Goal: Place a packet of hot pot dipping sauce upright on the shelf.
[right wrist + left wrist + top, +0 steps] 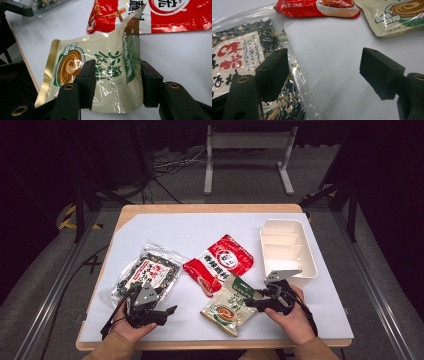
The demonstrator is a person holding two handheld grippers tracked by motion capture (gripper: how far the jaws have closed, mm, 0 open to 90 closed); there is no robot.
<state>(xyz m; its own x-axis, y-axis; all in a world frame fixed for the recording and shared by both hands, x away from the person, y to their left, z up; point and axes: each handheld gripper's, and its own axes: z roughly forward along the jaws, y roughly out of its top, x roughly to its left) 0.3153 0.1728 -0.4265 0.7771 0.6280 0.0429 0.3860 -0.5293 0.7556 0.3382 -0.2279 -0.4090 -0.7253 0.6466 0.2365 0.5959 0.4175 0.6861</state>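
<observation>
Beige packet (110,75) between right gripper (117,82) jaws

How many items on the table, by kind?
Food packets: 3 — clear seaweed packet, red packet, beige-green packet
White bins: 1 — divided bin
Total: 4

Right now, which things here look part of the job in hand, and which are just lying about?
Likely in play:
beige-green pouch, edge between the right gripper jaws
white bin
red packet
clear seaweed bag, by the open left gripper

Lying about:
white stand behind the table
floor cables
</observation>
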